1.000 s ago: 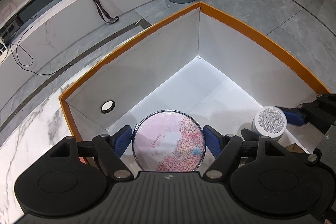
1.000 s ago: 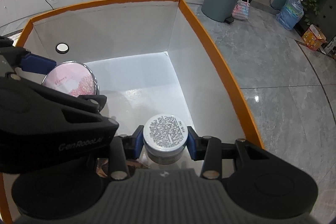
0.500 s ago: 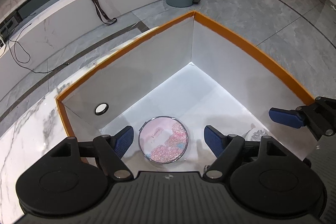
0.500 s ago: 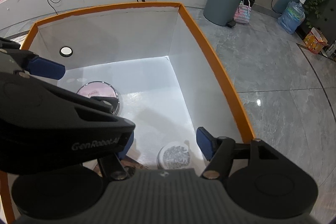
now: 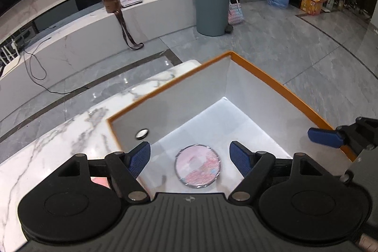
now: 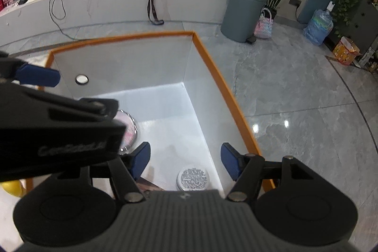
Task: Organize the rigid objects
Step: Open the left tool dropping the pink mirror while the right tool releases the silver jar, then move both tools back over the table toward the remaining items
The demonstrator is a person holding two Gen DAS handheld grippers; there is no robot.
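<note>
While both grippers' fingers stand released, the round pink floral compact mirror [image 5: 198, 166] is seen below the left gripper [image 5: 189, 158] — the white printed-lid jar [image 6: 193, 178] below the right gripper [image 6: 185, 161].

A round pink floral compact mirror [image 5: 198, 166] with a silver rim lies flat on the white floor of the orange-edged box [image 5: 271, 80], low in the frame's centre. A small round jar [image 6: 193, 178], its printed label facing up, sits by the box's right wall, well apart from the mirror.

Black claw [image 5: 190, 157] bodies, blue ribbed pads [image 5: 139, 158], silver screws.
</note>
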